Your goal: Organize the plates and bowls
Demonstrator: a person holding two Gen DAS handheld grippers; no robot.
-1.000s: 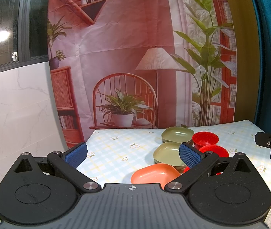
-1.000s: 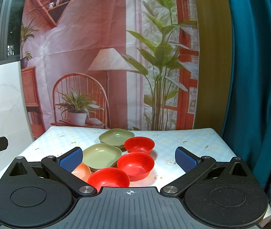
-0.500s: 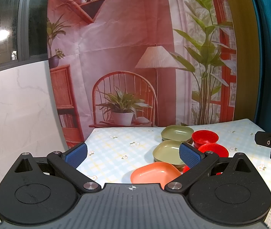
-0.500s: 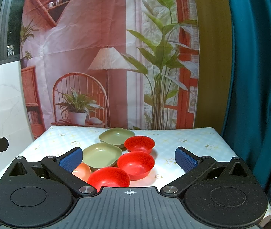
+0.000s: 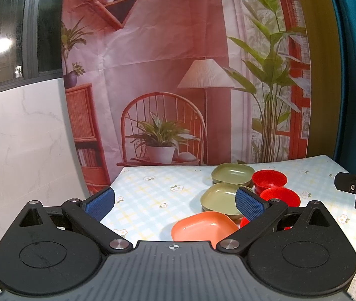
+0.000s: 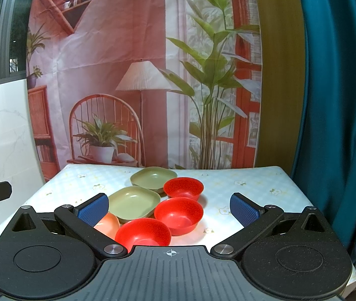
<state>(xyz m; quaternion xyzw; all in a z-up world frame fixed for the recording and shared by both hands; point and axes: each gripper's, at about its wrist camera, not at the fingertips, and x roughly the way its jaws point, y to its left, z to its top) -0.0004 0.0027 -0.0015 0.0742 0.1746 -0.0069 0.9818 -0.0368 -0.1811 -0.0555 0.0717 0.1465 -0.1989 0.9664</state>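
Lot: six dishes clustered mid-table on a floral checked tablecloth (image 6: 243,193).

- Green plates, two, square with rounded corners: far green plate (image 6: 153,178) at 12 o'clock of the cluster, near green plate (image 6: 134,202) just in front of it.
- Orange plate (image 5: 204,228), same shape, at the cluster's 7 o'clock, nearest the left hand-held gripper (image 5: 174,199).
- Red bowls, three, round: far red bowl (image 6: 183,187), middle red bowl (image 6: 178,214), near red bowl (image 6: 143,233), in a row along the plates' 3 o'clock side, close or touching (contact unclear).

Handling, judged: thin glossy plastic, so light, stiff, hard to break, likely slippery. Take each by its raised rim, one pad inside, one outside; like shapes should nest.

Grippers: left hand-held gripper spread wide, holding nothing, above the near edge. Right hand-held gripper (image 6: 168,209) likewise spread and empty, facing the bowls.

Room: bare cloth at 9 o'clock of the cluster and at 3 o'clock toward the teal curtain (image 6: 336,100). Printed backdrop (image 6: 127,62) stands close behind the far edge (little clearance there). Table edges fall away on both sides.
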